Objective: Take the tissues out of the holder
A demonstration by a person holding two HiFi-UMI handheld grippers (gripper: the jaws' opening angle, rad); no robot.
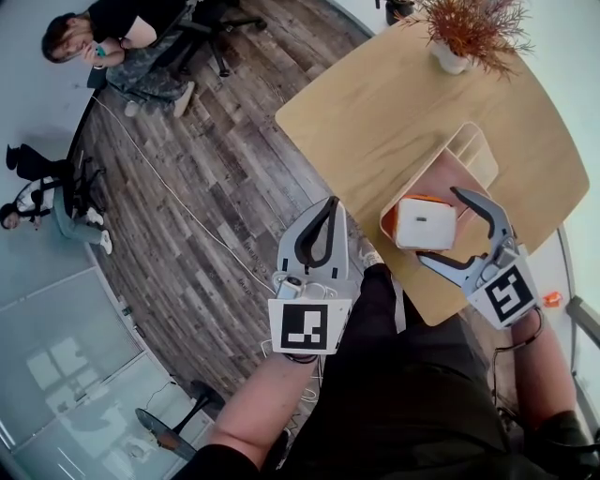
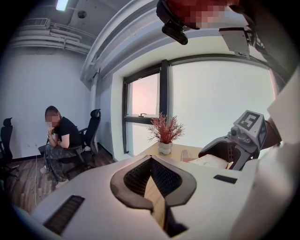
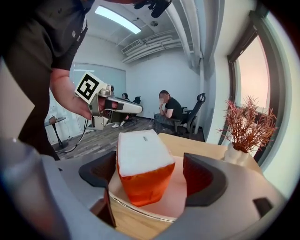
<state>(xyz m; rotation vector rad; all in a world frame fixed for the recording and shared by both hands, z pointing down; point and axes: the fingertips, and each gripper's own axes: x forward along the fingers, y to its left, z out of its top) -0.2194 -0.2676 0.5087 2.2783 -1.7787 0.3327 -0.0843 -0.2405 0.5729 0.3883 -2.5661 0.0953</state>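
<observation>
– Between the jaws of the right gripper (image 3: 150, 180), how many things stand?

– One: a soft pack of tissues (image 3: 140, 161) with orange sides and a white top. It stands upright in the near end of a shallow, pale pink oblong holder (image 3: 176, 197). The jaws are spread wide, one dark pad on each side of the pack. The right-hand pad stands clear of it. The left-hand pad is close beside it, and contact cannot be made out.

– And the left gripper (image 2: 151, 159)?

– Its two jaws are pressed together at the tips, empty. It hangs to the left of the right gripper, just beside the near edge of the one light wooden table (image 1: 375, 112) with rounded corners.

– What lies beyond the right gripper?

– The holder's far end, a divided section, and past it one white pot of reddish dried sprigs (image 1: 461, 42), well apart from the holder. The pack's sides lie open to the pads.

– Who else is around?

– Two seated people, far to the left of the left gripper on the dark plank floor (image 1: 206, 187): one person (image 1: 103, 42) beside a black office chair (image 1: 211, 23), and a second person (image 1: 42, 202) nearer the glass wall.
</observation>
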